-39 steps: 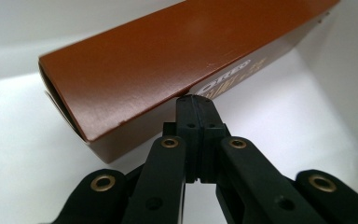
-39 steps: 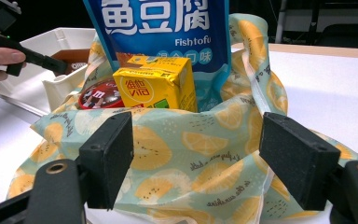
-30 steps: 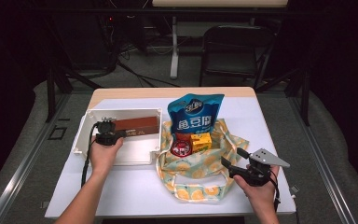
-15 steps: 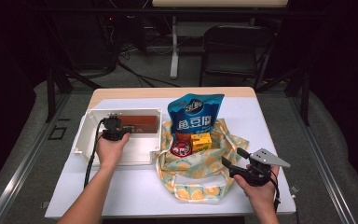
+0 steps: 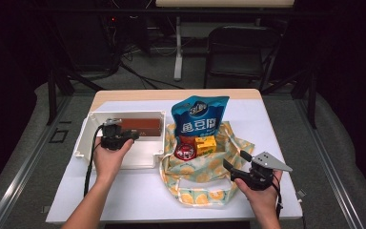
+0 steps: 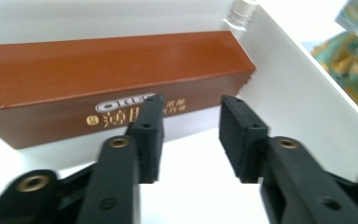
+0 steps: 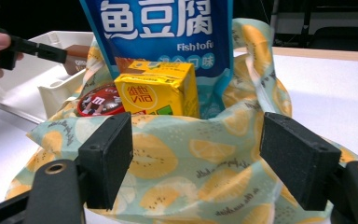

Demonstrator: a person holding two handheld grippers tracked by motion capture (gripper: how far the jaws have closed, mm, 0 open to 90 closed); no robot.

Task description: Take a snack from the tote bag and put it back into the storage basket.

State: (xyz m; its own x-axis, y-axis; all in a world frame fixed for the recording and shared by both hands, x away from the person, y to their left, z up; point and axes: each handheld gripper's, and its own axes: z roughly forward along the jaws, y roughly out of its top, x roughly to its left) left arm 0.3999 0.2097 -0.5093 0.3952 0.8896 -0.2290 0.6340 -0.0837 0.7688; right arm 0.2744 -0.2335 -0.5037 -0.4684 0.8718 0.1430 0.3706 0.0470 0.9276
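A brown Oreo box (image 5: 140, 125) (image 6: 98, 79) lies along the far wall of the white bin (image 5: 88, 138) (image 6: 298, 93). My left gripper (image 5: 126, 136) (image 6: 191, 112) hovers in the bin just in front of the box. Its jaws have just been opening and nothing is between them. A lemon-print cloth bag (image 5: 195, 183) (image 7: 182, 163) holds a blue fish-tofu pouch (image 5: 199, 119) (image 7: 158, 28), a yellow drink carton (image 5: 205, 144) (image 7: 158, 91) and a red round tin (image 5: 185, 151) (image 7: 100, 100). My right gripper (image 5: 235, 161) (image 7: 198, 154) stands open at the bag's near right edge.
The bin sits at the table's left, and the bag is in the middle. White tabletop (image 5: 271, 129) lies bare to the right of the bag and along the front edge. A black chair (image 5: 238, 52) stands behind the table.
The left gripper's jaws have opened and the hand has drawn back and up a little from the brown box, which stays in the bin. The right gripper has not moved.
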